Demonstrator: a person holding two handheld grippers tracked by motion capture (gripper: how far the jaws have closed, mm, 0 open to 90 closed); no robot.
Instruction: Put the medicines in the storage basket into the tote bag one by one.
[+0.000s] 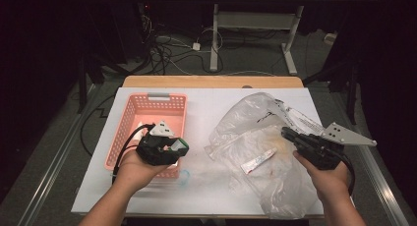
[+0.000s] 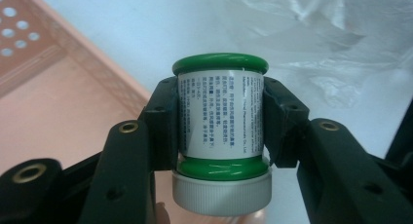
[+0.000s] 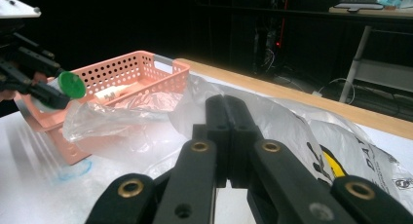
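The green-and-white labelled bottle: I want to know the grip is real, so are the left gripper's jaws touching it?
Touching. The left gripper view shows both black jaws of the left gripper pressed against the green-and-white labelled bottle, no gap.

A white table top [image 1: 206, 103] carries a pink basket [image 1: 129, 132] on its left side and a crumpled clear plastic bag [image 1: 255, 137] on its right. The left gripper [image 1: 169, 146] hangs over the basket's near right corner with a small green and white bottle [image 1: 178, 146] between its jaws. The right gripper [image 1: 286, 133] lies over the bag, just beside a small white tube [image 1: 258, 160] inside it.
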